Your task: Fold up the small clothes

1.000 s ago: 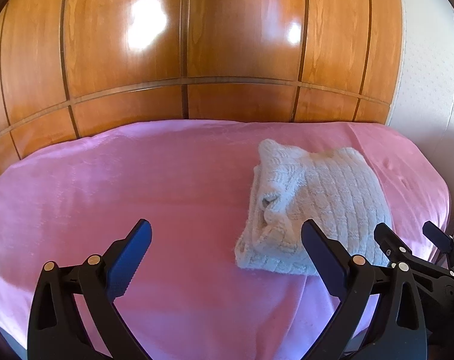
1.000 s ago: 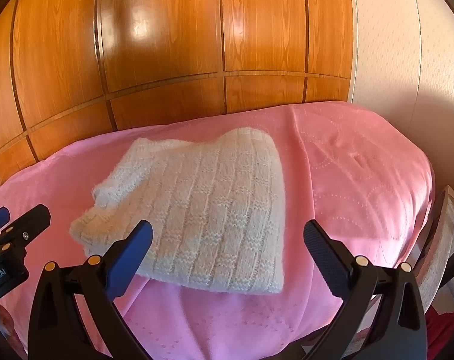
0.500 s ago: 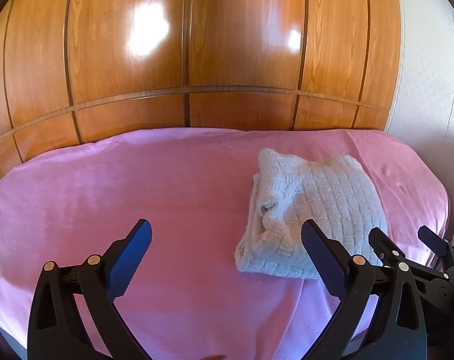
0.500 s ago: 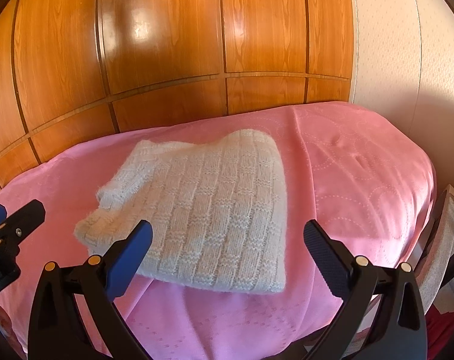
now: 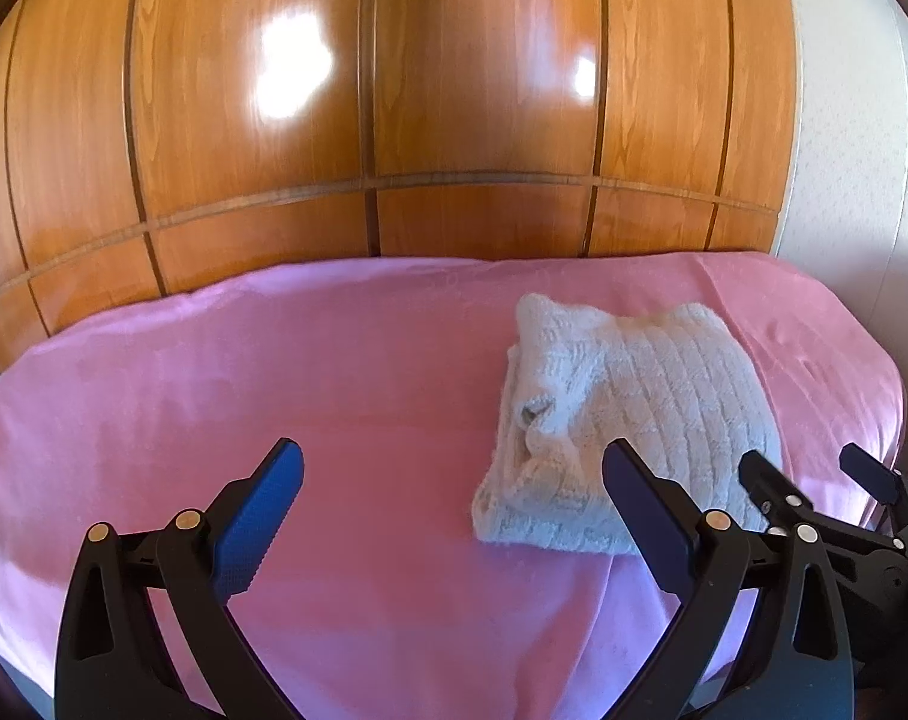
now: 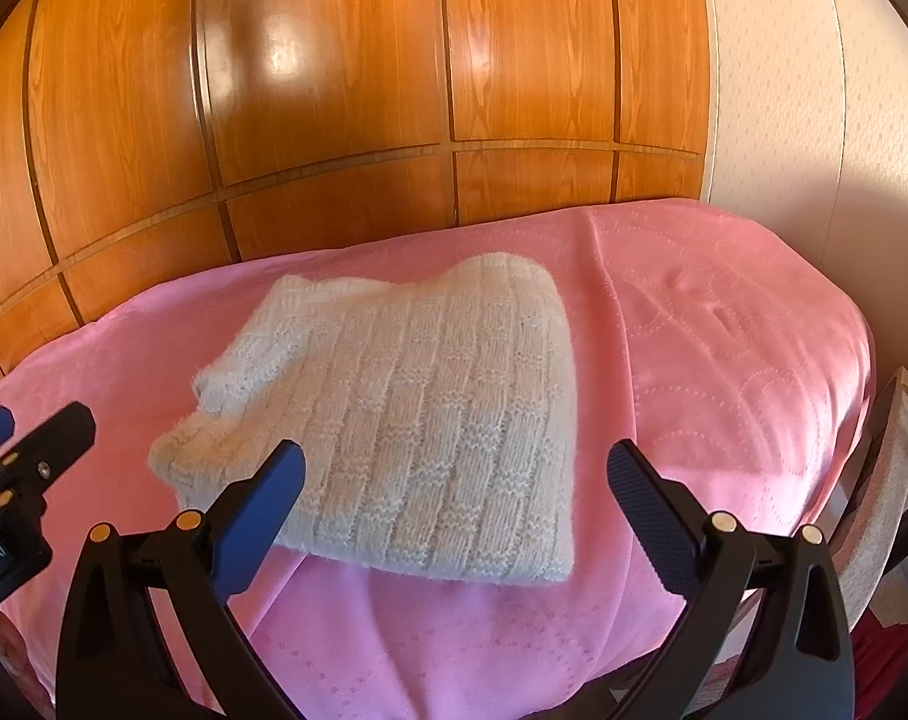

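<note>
A white knitted garment (image 5: 628, 420) lies folded into a thick rectangle on the pink cloth (image 5: 274, 372); it also shows in the right wrist view (image 6: 430, 414). My left gripper (image 5: 454, 516) is open and empty, held back from the garment's left front corner. My right gripper (image 6: 454, 516) is open and empty, just in front of the garment's near edge. The right gripper also shows in the left wrist view (image 5: 814, 480). The left gripper also shows in the right wrist view (image 6: 28, 438).
The pink cloth covers a table with rounded edges (image 6: 838, 360). A glossy wooden panelled wall (image 5: 454, 120) stands right behind it. A white wall (image 6: 814, 90) is at the right. A chair with grey fabric (image 6: 886, 480) stands at the table's right edge.
Both grippers have drawn back and risen slightly from the folded garment, which sits lower in both views. The garment has not moved. Both grippers stayed open.
</note>
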A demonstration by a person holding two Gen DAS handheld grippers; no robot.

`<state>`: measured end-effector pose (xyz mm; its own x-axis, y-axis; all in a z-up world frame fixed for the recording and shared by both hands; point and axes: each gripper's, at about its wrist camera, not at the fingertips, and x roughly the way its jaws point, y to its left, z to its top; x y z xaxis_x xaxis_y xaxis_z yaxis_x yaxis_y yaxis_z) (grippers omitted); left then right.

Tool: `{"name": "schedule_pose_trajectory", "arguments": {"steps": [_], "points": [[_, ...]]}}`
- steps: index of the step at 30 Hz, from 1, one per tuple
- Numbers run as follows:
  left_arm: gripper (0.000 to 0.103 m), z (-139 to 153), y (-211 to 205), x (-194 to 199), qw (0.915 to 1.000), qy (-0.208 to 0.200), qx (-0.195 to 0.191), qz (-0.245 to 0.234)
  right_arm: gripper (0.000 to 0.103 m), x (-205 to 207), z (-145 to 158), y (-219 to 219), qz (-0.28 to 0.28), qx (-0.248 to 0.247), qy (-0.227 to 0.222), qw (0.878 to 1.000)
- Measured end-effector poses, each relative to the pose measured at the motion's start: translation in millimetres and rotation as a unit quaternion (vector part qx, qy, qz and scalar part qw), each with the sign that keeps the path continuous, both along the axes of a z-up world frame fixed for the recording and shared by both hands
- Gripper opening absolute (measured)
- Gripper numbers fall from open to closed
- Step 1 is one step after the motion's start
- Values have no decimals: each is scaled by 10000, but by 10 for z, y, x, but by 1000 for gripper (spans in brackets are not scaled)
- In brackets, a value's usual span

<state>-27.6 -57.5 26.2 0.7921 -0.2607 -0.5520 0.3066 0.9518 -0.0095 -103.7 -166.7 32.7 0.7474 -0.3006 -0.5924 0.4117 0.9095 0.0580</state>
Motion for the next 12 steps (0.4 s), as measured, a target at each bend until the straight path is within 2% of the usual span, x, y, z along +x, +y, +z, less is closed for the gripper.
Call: {"name": "schedule_pose_trajectory", "arguments": {"steps": [4, 8, 12], "points": [[99, -22, -6, 8, 10000, -48, 57, 62, 101, 14, -3, -24, 6, -5, 11, 10000], [99, -74, -6, 59, 9997, 144, 77, 169, 101, 41, 14, -111, -14, 20, -10, 10000], [99, -133, 16, 131, 9992, 324, 56, 222, 101, 46, 65, -342, -290, 81, -95, 9995]]}}
